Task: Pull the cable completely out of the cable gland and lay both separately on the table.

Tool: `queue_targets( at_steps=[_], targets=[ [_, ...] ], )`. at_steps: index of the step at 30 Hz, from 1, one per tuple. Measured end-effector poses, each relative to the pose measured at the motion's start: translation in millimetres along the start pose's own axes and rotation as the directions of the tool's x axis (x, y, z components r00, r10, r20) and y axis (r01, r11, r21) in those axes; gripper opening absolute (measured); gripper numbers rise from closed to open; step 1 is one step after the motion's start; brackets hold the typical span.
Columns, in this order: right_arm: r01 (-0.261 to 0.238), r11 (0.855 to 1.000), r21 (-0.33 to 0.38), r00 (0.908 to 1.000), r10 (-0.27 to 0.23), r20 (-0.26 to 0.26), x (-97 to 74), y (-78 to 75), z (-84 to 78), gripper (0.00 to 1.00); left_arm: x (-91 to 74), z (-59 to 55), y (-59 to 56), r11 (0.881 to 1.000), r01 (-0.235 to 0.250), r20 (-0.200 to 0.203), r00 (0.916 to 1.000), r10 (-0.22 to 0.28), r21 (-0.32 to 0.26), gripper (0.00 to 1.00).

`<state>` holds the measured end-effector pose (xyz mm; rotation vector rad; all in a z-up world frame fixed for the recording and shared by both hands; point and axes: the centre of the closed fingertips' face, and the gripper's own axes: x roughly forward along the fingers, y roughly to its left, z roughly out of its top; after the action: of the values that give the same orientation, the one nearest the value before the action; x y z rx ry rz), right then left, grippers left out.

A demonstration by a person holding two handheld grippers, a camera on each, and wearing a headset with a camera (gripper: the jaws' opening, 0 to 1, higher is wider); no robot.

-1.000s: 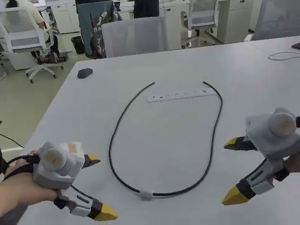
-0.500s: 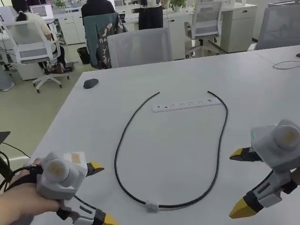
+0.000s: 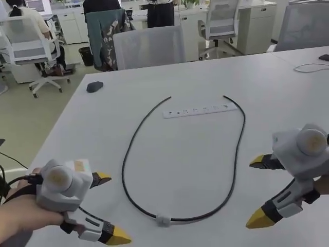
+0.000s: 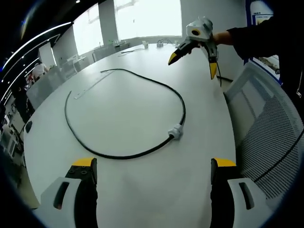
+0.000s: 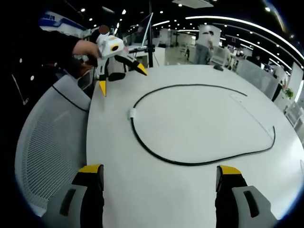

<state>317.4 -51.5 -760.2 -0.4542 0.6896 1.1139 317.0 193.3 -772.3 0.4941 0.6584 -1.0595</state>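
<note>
A black cable (image 3: 128, 149) lies in a long U on the white table (image 3: 185, 154), both its ends pointing at the far side. A small white cable gland (image 3: 163, 220) sits threaded on it at the near bend, also visible as the gland (image 4: 175, 131) and the gland (image 5: 132, 113). My left gripper (image 3: 110, 208) hovers open at the near left corner, a hand's width left of the gland. My right gripper (image 3: 262, 190) hovers open at the near right, outside the cable's right run. Nothing sits between either pair of yellow-tipped jaws.
A white power strip (image 3: 199, 109) lies between the cable's far ends. A dark mouse (image 3: 94, 86) rests near the far left edge. Another thin cable (image 3: 308, 67) and a dark item lie far right. Grey office chairs (image 3: 149, 46) stand behind the table.
The head camera has shifted a little, so the whole scene sits differently. Both grippers stay open and roughly in place; cable and gland have not moved.
</note>
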Motion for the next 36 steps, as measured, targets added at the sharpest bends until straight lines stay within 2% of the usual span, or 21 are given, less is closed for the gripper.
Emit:
queue_targets(
  at_steps=[1,2,4,7,8,9,14,17,21,25,29,32,34,36],
  targets=[
    [0.007,1.000,-0.002,1.0000,-0.007,0.001,0.1,-1.1,0.1,0.99,-0.1,-1.1,-0.1,1.000,0.000,-0.005,1.0000,0.000,0.008,0.99],
    [0.035,0.999,-0.024,0.9993,-0.035,0.016,-0.9,-4.8,3.8,0.99,-0.6,-1.9,-0.3,1.000,0.001,-0.006,1.0000,-0.001,0.010,0.99],
    [0.073,0.997,-0.025,0.9954,-0.071,0.064,-3.2,-8.0,13.6,0.99,-1.7,-3.3,0.2,1.000,-0.001,-0.007,1.0000,0.001,0.013,0.99],
    [0.068,0.997,-0.021,0.9961,-0.067,0.057,-3.9,-5.5,14.1,0.99,-2.0,-5.8,-1.7,1.000,0.019,0.012,0.9998,-0.019,-0.008,0.99],
    [0.069,0.997,-0.022,0.9963,-0.068,0.054,-3.1,-5.8,13.0,0.99,-1.3,-11.2,-2.4,0.999,0.023,-0.004,0.9997,-0.023,-0.026,0.99],
    [0.071,0.997,-0.025,0.9963,-0.070,0.050,-2.2,-5.7,11.7,0.99,-0.8,-14.2,-2.8,1.000,0.023,-0.016,0.9996,-0.023,-0.014,0.99],
    [0.051,0.999,-0.019,0.9985,-0.051,0.019,4.1,1.1,2.1,0.99,-0.7,-19.9,0.7,1.000,0.015,-0.033,0.9993,-0.016,-0.004,0.99],
    [0.036,0.999,-0.013,0.9994,-0.035,0.005,7.6,7.3,-1.7,0.99,-0.7,-18.8,0.2,1.000,0.017,-0.026,0.9995,-0.017,-0.008,0.99],
    [0.023,1.000,0.013,0.9983,-0.023,0.053,9.0,9.6,10.1,0.99,1.1,-11.8,-6.9,0.999,0.037,0.001,0.9993,-0.037,-0.008,0.99],
    [0.018,1.000,0.002,0.9985,-0.018,0.052,12.3,9.2,14.7,0.99,4.5,-9.1,-12.3,0.999,0.051,0.004,0.9987,-0.051,-0.001,0.99],
    [0.004,1.000,-0.011,0.9986,-0.003,0.053,17.5,12.6,19.7,0.99,5.0,-7.6,-12.2,0.999,0.045,0.010,0.9989,-0.045,0.000,0.99],
    [-0.008,1.000,-0.019,0.9992,0.008,0.038,24.8,16.2,23.2,0.99,5.4,-10.3,-13.7,0.998,0.051,0.011,0.9987,-0.050,-0.024,0.99],
    [-0.021,1.000,-0.023,0.9993,0.022,0.030,29.7,19.8,25.5,0.99,5.2,-11.4,-13.6,0.998,0.050,0.019,0.9986,-0.049,-0.041,0.92],
    [-0.038,0.999,-0.023,0.9987,0.039,0.031,34.7,23.7,29.3,0.99,4.8,-9.1,-15.0,0.996,0.052,0.038,0.9980,-0.049,-0.068,0.90]
  ],
)
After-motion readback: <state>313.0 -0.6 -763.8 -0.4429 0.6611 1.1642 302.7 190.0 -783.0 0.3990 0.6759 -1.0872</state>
